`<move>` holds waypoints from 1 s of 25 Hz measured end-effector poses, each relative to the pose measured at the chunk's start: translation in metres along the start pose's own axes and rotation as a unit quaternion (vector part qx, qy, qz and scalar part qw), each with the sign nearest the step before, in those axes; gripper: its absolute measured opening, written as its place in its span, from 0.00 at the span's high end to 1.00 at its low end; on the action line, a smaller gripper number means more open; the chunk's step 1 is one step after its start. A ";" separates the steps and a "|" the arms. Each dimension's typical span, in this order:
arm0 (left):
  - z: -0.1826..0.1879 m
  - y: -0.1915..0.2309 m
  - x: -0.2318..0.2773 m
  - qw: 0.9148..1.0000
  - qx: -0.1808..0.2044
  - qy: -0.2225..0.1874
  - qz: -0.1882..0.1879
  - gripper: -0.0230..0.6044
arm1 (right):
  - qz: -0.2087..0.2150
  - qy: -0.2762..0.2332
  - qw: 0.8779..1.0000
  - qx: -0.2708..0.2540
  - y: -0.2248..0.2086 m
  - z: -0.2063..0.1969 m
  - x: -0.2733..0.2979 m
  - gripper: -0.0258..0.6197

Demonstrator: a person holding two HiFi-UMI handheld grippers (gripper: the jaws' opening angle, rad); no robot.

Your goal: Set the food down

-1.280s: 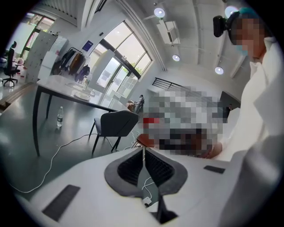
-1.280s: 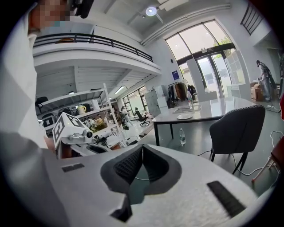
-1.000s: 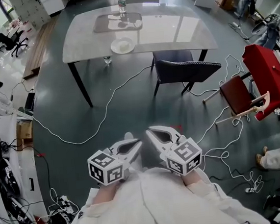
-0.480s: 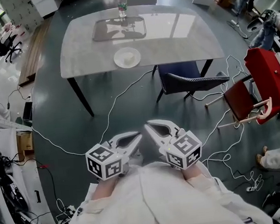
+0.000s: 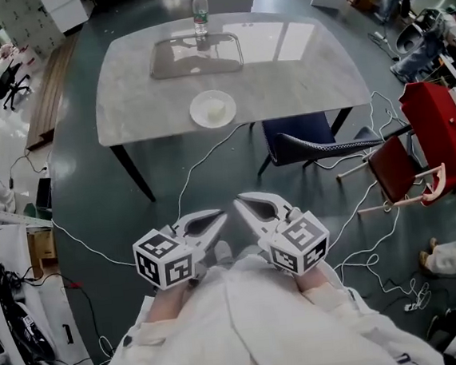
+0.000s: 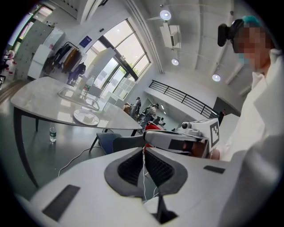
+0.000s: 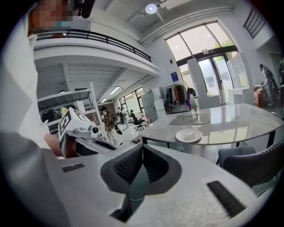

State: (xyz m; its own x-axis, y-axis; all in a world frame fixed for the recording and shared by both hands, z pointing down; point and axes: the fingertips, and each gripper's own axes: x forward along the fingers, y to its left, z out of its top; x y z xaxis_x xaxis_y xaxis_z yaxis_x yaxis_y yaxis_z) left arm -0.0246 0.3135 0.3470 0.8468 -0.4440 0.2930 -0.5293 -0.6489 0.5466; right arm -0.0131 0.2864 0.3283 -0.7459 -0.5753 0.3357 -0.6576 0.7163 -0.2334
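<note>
A white plate (image 5: 213, 108) with a pale piece of food (image 5: 216, 106) on it rests near the front edge of the grey table (image 5: 297, 67). The plate shows too in the left gripper view (image 6: 86, 117) and the right gripper view (image 7: 188, 135). Both grippers hang low in front of the person's white coat, well short of the table. My left gripper (image 5: 218, 219) is shut with nothing between its jaws. My right gripper (image 5: 242, 202) is shut and empty as well. Their tips point toward each other, a small gap apart.
A clear tray (image 5: 196, 54) and a water bottle (image 5: 199, 9) stand at the table's far side. A dark blue chair (image 5: 320, 143) is tucked at the table's right front. A red chair (image 5: 429, 146) stands further right. White cables (image 5: 181, 190) trail over the dark floor.
The head view has drawn closer to the table, so the plate and table sit lower in the picture. Both grippers stay shut and held together in front of the body.
</note>
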 end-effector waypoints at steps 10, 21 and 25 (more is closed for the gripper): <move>-0.006 0.012 0.015 1.000 -0.020 0.014 -0.001 0.92 | -0.012 0.025 0.999 0.027 -0.011 -0.020 -0.002 0.96; 0.017 0.051 0.030 0.999 -0.034 0.005 0.023 0.92 | 0.008 0.040 0.999 0.020 -0.038 -0.008 0.033 0.96; 0.030 0.073 0.043 0.999 -0.043 0.003 0.024 0.92 | 0.006 0.043 0.999 0.024 -0.062 -0.002 0.048 0.96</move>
State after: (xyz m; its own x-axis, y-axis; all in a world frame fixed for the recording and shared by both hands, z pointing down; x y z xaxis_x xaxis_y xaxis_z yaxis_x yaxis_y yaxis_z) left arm -0.0279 0.2284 0.3755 0.8209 -0.4691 0.3255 -0.5632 -0.5716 0.5966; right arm -0.0084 0.2149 0.3606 -0.7437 -0.5289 0.4088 -0.6540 0.7022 -0.2813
